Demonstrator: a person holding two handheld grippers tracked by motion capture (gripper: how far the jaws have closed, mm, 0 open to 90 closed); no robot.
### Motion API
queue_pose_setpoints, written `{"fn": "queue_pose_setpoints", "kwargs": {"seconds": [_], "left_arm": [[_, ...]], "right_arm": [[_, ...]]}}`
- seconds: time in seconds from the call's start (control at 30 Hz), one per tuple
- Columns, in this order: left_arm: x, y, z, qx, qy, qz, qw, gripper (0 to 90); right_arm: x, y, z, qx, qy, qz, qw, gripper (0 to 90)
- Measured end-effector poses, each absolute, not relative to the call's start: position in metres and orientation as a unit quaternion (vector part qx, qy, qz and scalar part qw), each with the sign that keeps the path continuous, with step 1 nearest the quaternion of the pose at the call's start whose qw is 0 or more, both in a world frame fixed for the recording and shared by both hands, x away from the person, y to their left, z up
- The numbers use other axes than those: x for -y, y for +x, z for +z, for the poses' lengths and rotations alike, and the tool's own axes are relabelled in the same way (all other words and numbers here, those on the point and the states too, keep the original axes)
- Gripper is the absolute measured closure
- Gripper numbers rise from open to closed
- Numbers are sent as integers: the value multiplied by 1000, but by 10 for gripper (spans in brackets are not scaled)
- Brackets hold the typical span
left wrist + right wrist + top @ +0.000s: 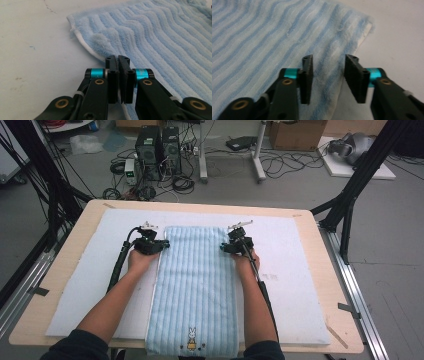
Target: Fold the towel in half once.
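Observation:
A light blue striped towel lies lengthwise on the white mat, with a small rabbit picture at its near end. My left gripper is at the towel's left edge near the far left corner. In the left gripper view the towel has its white hem running into my left gripper, whose jaws are shut on it. My right gripper is at the right edge near the far right corner. In the right gripper view it stands open, its jaws astride the towel's edge.
The mat covers most of a wooden table. Black frame posts rise at both sides. On the floor beyond the far edge stand computer towers, cables and a cardboard box.

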State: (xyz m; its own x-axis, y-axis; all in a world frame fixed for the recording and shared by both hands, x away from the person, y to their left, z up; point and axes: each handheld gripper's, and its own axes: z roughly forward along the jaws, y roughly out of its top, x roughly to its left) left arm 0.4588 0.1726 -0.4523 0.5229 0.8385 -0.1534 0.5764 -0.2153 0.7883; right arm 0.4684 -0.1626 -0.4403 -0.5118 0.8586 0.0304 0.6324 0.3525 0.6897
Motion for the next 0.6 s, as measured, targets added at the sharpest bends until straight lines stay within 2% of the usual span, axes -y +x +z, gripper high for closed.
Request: {"fn": "queue_pose_setpoints", "kwargs": {"seconds": [0.07,0.1,0.3,0.5,0.6], "left_arm": [[-173,459,-452,-464,763,155,423,859],[-173,459,-452,-463,764,155,422,859],[-177,460,-450,-466,760,158,424,863],[-186,460,-442,-477,735,153,457,863],[-189,456,-437,-465,741,152,461,862]], "right_arm": [[159,470,-437,-814,458,321,158,808],[155,470,-436,-823,446,317,155,843],[151,471,-432,-829,435,309,168,854],[158,471,-424,-812,430,353,178,854],[157,468,-421,-814,425,355,173,854]]}}
